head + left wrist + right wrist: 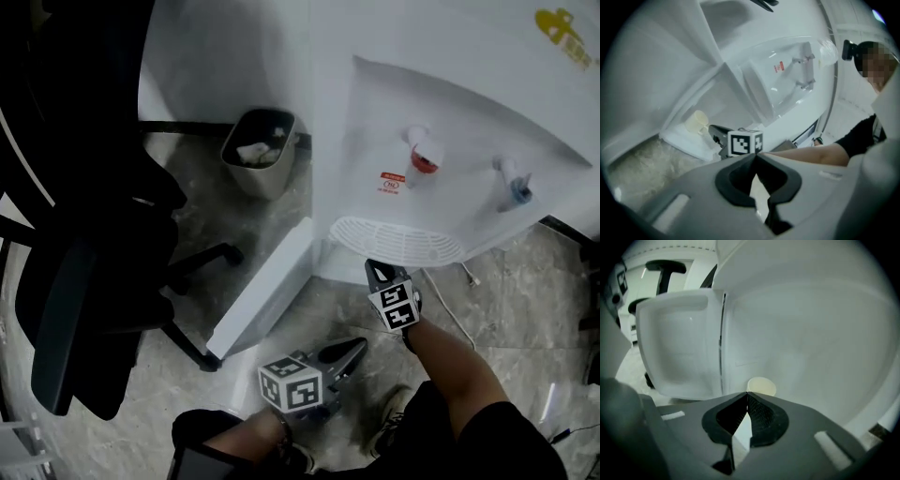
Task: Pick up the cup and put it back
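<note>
The right gripper [747, 394] has its jaws pressed together, the tips meeting with no gap. The cup [761, 386], pale cream and upright, sits just beyond those tips at about 1 o'clock, on the white floor of the water dispenser's [441, 103] lower compartment. The tips lie against the near edge of its rim, and it is not possible to tell whether they catch a bit of the wall. At 9 o'clock from the cup the compartment door [267, 286] stands swung open.

In the head view the right gripper reaches in under the drip tray [398, 242], pointing toward 12 o'clock, with a bare forearm [450, 361] behind it. The cup itself is hidden there. Above the tray a red tap [424, 159] is at 12 o'clock and a blue tap [517, 192] at 2 o'clock.

The left gripper [755, 155] is also closed, tips together and nothing between them. It hangs low and back from the dispenser, at 7 o'clock from the right gripper, pointing toward 2 o'clock over the marbled floor [525, 309]. Its own view shows the cup well ahead at 10 o'clock, just beside the right gripper's tip.

A grey bin [260, 150] with crumpled paper stands at 10 o'clock from the tray, and a black office chair [84, 281] fills the left side.
</note>
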Demonstrator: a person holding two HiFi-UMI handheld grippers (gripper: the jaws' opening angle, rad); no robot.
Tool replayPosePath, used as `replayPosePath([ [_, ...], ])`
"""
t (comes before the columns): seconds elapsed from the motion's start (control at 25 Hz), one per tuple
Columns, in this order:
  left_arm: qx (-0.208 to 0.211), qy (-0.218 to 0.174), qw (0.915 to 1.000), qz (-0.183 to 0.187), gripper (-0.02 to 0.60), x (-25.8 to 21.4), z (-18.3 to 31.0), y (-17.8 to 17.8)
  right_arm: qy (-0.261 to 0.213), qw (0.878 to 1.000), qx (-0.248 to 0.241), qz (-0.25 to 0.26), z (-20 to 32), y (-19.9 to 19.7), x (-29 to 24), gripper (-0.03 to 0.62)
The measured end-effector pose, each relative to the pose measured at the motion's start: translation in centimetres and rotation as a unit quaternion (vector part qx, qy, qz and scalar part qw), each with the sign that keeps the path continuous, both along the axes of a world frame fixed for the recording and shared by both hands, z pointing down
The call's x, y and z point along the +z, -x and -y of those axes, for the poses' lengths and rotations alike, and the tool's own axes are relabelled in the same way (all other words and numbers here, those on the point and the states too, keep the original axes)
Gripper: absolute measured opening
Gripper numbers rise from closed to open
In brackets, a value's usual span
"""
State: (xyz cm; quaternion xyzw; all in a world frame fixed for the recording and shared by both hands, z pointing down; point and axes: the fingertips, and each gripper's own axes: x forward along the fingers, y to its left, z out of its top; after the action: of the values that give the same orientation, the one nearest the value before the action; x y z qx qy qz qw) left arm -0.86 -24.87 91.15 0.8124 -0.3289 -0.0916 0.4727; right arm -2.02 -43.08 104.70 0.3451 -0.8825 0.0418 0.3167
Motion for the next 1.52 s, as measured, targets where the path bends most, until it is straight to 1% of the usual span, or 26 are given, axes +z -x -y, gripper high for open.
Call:
replayPosePath([
  [0.08, -0.017, 0.038, 0.9989, -0.020, 0.005, -0.9, -2.2, -1.1, 0.056, 0.998, 0.014, 0.020, -3.6, -2.2, -2.2, 0.009],
  [0.2, -0.027, 0.094, 0.9942, -0.045, 0.005, -4.2, -7.2, -2.9, 0.138, 0.989, 0.021, 0.044, -9.3, -4.3, -7.8, 0.009],
  [0.28, -0.043, 0.141, 0.9864, -0.073, 0.005, -7.4, -10.3, -3.3, 0.178, 0.983, 0.022, 0.049, -12.6, -5.0, -12.0, 0.009],
  [0.36, -0.058, 0.179, 0.9760, -0.110, 0.005, -11.8, -12.8, -3.6, 0.216, 0.974, 0.037, 0.056, -15.5, -5.6, -16.3, 0.009],
  [0.4, -0.063, 0.188, 0.9724, -0.124, 0.005, -14.3, -14.0, -3.6, 0.233, 0.969, 0.050, 0.065, -16.8, -5.6, -18.7, 0.017],
  [0.44, -0.065, 0.190, 0.9707, -0.132, 0.005, -16.9, -15.0, -3.5, 0.246, 0.964, 0.065, 0.076, -18.1, -5.5, -21.2, 0.018],
  [0.52, -0.064, 0.187, 0.9707, -0.137, 0.005, -22.2, -17.0, -3.0, 0.258, 0.956, 0.092, 0.099, -20.4, -4.7, -26.6, 0.020],
  [0.64, -0.056, 0.184, 0.9700, -0.148, 0.006, -30.5, -19.2, -1.8, 0.257, 0.952, 0.115, 0.116, -23.8, -3.2, -35.3, 0.025],
  [0.72, -0.046, 0.174, 0.9722, -0.150, 0.005, -36.4, -20.5, -0.6, 0.250, 0.951, 0.126, 0.128, -26.1, -2.2, -41.6, 0.025],
  [0.76, -0.040, 0.161, 0.9754, -0.145, 0.005, -39.2, -20.9, 0.2, 0.246, 0.950, 0.131, 0.139, -26.8, -1.8, -44.6, 0.025],
  [0.84, -0.036, 0.125, 0.9843, -0.119, 0.005, -43.9, -21.5, 2.0, 0.238, 0.947, 0.140, 0.162, -28.2, -1.0, -50.1, 0.025],
  [0.92, -0.050, 0.092, 0.9915, -0.077, 0.005, -47.2, -22.1, 4.1, 0.229, 0.945, 0.144, 0.182, -29.6, -0.4, -54.8, 0.025],
  [0.96, -0.063, 0.078, 0.9934, -0.056, 0.005, -48.4, -22.3, 5.0, 0.222, 0.946, 0.143, 0.188, -30.2, -0.2, -56.8, 0.025],
  [1.04, -0.092, 0.053, 0.9941, -0.020, 0.005, -49.9, -22.1, 6.5, 0.201, 0.951, 0.133, 0.196, -31.3, -0.2, -60.3, 0.025],
  [1.16, -0.127, 0.045, 0.9907, 0.016, 0.005, -51.8, -23.0, 7.0, 0.160, 0.960, 0.103, 0.205, -34.3, -1.0, -64.7, 0.024],
  [1.24, -0.138, 0.033, 0.9887, 0.048, 0.005, -52.9, -24.3, 5.9, 0.131, 0.965, 0.085, 0.213, -36.8, -2.8, -66.8, 0.020],
  [1.32, -0.138, 0.030, 0.9874, 0.072, 0.005, -53.2, -26.1, 3.5, 0.120, 0.965, 0.080, 0.221, -39.5, -5.6, -67.9, 0.018],
  [1.36, -0.135, 0.038, 0.9872, 0.076, 0.005, -53.3, -27.4, 2.0, 0.122, 0.963, 0.081, 0.226, -41.2, -7.0, -68.1, 0.018],
  [1.44, -0.137, 0.050, 0.9869, 0.070, 0.005, -53.6, -29.9, -0.9, 0.128, 0.960, 0.081, 0.236, -44.8, -9.9, -68.8, 0.018],
  [1.52, -0.141, 0.046, 0.9868, 0.066, 0.005, -54.6, -31.6, -3.5, 0.126, 0.959, 0.084, 0.239, -47.4, -12.7, -69.3, 0.018],
])
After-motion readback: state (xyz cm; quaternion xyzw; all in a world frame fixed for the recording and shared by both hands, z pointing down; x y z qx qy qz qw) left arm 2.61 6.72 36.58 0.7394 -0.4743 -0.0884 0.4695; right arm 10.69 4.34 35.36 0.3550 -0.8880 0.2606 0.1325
